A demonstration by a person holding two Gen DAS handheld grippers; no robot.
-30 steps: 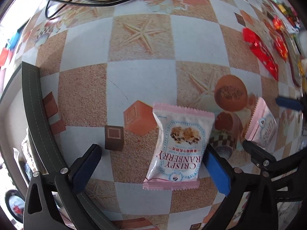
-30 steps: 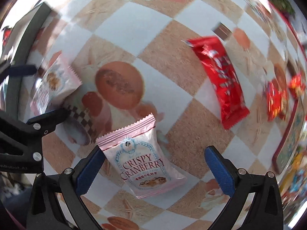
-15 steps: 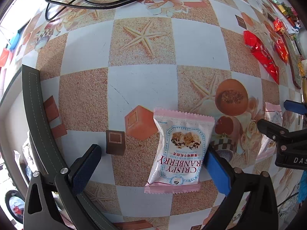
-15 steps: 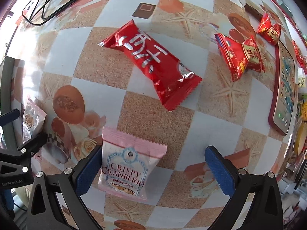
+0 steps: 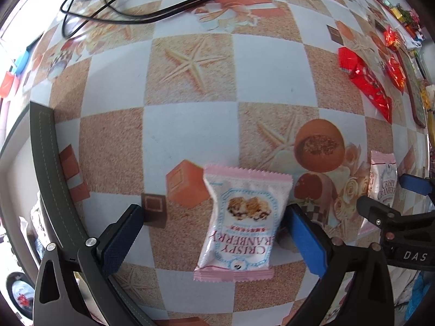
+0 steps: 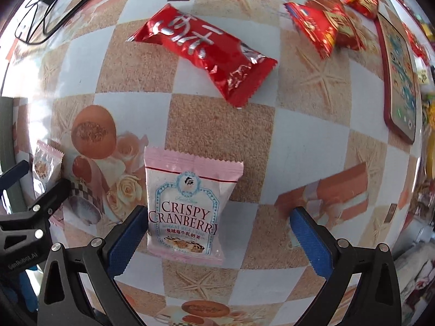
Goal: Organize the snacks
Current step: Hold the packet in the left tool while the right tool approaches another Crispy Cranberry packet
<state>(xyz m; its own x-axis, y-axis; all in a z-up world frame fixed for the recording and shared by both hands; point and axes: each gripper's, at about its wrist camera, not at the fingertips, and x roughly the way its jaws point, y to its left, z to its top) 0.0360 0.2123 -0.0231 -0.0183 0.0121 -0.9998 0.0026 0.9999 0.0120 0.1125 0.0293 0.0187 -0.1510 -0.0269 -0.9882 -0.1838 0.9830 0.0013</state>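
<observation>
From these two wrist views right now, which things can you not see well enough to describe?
- Right wrist view: second pink packet, its lower part covered by the left gripper.
- Left wrist view: other pink packet, lower part behind the right gripper.
- Left wrist view: items past the dark table edge, cut off and blurred.
- Right wrist view: small snacks at the right rim, too distorted.

Both grippers spread wide, low over the table.
Left gripper jaws parted; right gripper likewise, at its three o'clock.
</observation>
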